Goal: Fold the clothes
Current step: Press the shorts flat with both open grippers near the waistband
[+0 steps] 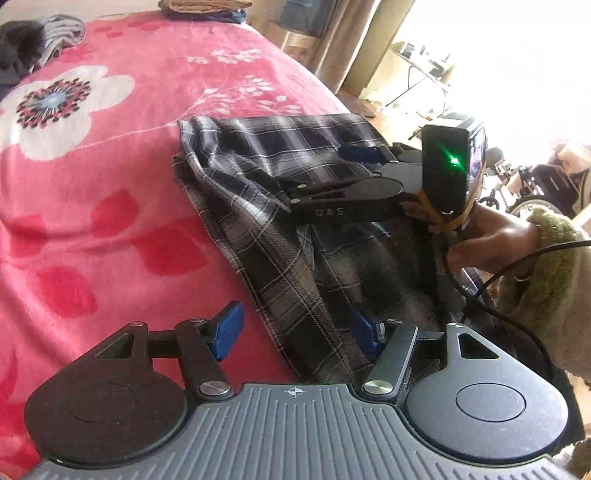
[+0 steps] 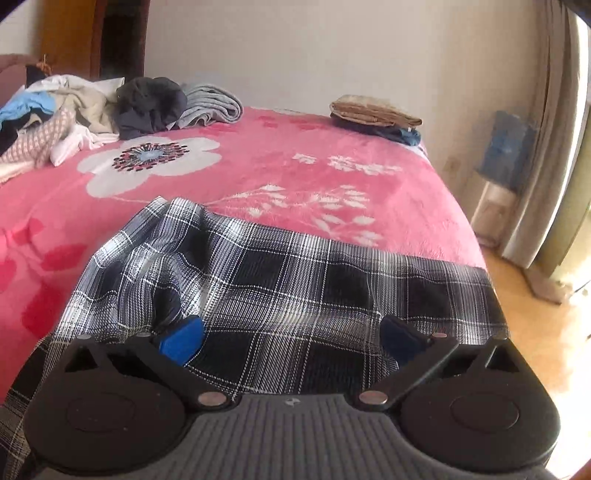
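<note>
A black-and-white plaid garment lies crumpled at the near right corner of the bed, one part hanging over the edge. My left gripper is open at the garment's near edge: its left pad is over bare blanket and its right pad rests against the plaid cloth. My right gripper is open wide just above the garment, the cloth spread under and between its blue pads, neither pad pressing on it. A hand in a green fleece sleeve holds the right gripper.
A pink floral blanket covers the bed. A heap of unfolded clothes sits at the far left. A folded stack is at the far right corner. Beyond the bed's right edge are the floor and a curtain.
</note>
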Tool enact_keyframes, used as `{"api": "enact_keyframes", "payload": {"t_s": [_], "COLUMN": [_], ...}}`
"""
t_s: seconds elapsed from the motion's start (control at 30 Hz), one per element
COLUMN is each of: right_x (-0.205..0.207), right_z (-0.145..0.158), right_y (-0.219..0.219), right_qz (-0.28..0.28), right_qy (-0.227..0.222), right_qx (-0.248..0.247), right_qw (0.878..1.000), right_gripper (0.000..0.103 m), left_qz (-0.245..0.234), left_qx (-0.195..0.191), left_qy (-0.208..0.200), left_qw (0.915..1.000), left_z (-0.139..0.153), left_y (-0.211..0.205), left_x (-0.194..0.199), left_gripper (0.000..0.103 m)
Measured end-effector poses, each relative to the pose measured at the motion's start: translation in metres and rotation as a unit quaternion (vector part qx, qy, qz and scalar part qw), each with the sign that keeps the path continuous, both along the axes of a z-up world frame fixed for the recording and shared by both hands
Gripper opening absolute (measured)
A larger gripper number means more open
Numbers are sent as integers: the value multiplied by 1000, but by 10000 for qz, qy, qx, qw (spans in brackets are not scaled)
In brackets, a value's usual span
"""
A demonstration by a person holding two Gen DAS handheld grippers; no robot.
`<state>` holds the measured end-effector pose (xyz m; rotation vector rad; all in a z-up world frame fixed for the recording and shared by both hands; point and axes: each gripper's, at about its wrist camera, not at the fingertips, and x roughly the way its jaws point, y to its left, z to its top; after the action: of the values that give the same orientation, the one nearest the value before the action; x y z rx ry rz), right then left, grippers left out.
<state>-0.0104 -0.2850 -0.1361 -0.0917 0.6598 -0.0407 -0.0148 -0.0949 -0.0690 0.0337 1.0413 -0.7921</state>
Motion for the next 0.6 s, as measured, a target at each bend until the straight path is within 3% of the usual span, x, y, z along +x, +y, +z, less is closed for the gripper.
{"api": "enact_keyframes", "payload": {"t_s": [0.6], "right_x": [0], "right_z": [0], "right_y": [1], "right_qz": [-11], "right_qy": [9], "right_qx": [17], "right_qw": [10000], "right_gripper": [103], "left_qz": [104], "left_qx": [-60], "left_qy": [108], "left_qw": [9999], "left_z": [-4], "left_y": [6], "left_x": [9], "left_gripper": [63]}}
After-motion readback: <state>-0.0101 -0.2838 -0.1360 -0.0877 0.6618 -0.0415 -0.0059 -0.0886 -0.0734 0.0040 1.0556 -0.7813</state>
